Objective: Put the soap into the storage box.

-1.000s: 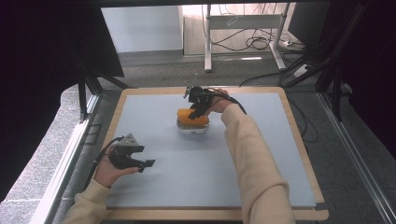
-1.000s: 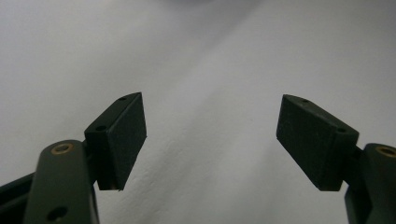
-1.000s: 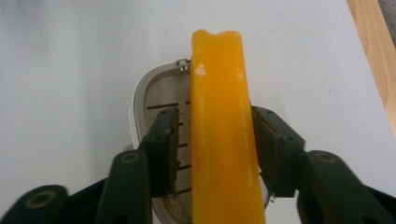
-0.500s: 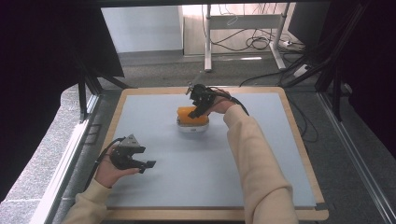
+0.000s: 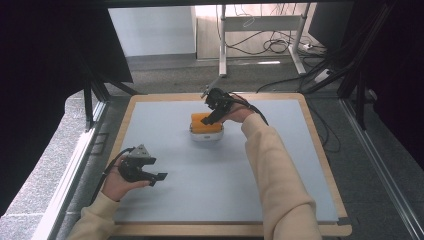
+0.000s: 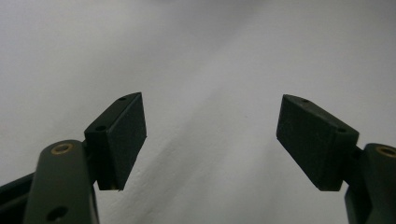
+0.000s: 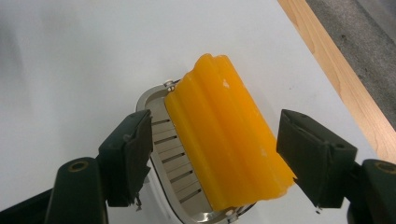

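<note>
A soap bar lies on a slotted dish mid-table.

The orange block hides half the slotted dish (near rim cropped).

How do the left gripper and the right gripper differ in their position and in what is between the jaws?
The left gripper is at the near left of the table, while the right gripper is farther away, over the orange soap on its slotted dish. The left jaws have only bare table between them; the right jaws stand on both sides of the soap. Both grippers are open.
</note>
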`<move>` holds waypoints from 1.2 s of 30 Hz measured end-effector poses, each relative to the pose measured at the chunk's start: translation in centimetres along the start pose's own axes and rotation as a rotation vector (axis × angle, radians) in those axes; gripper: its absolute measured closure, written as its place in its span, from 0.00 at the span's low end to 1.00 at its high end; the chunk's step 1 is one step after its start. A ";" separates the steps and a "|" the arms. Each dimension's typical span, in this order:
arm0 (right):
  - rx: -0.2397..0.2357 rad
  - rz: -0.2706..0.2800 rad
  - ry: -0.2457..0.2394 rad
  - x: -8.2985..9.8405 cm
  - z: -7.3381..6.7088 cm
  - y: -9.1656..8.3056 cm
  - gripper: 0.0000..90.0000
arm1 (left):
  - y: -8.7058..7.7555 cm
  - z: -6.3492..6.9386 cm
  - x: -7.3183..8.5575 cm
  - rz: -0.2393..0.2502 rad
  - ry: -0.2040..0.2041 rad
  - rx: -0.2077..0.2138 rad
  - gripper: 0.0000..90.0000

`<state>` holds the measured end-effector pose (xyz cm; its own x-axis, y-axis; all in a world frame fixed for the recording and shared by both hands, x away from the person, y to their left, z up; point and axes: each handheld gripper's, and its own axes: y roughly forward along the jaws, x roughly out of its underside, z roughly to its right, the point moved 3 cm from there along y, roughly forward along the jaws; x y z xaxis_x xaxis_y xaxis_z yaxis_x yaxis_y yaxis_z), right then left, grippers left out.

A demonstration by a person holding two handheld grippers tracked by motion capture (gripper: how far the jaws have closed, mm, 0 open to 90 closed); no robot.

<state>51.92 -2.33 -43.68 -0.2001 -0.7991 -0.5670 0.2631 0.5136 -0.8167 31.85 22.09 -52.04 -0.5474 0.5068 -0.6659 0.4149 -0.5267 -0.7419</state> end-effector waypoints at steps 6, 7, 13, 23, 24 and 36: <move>0.005 0.031 0.034 0.7 -0.1 -0.6 0.30 | 0.1 0.1 0.0 -0.003 0.000 0.001 0.27; 0.001 0.041 0.038 0.8 -0.1 -0.7 0.30 | 0.1 0.0 0.0 -0.004 0.000 0.001 0.27; 0.015 0.063 0.076 1.8 -0.9 -1.7 0.30 | 0.1 -0.1 0.0 0.003 -0.003 0.001 0.27; 0.028 0.102 0.124 4.8 -3.4 -3.7 0.31 | -0.1 0.2 -0.3 0.000 0.004 0.000 0.27; 0.034 0.101 0.132 5.1 -3.8 -3.8 0.31 | -0.1 0.2 -0.3 -0.001 0.006 0.000 0.27; 0.075 0.138 0.217 11.2 -8.1 -6.2 0.31 | -0.3 0.1 -0.2 0.011 0.001 -0.001 0.27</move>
<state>40.43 -11.97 -45.80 -0.3526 -0.6332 -0.6890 0.3693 0.5824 -0.7242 31.75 22.07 -51.62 -0.5420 0.5018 -0.6741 0.4218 -0.5313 -0.7347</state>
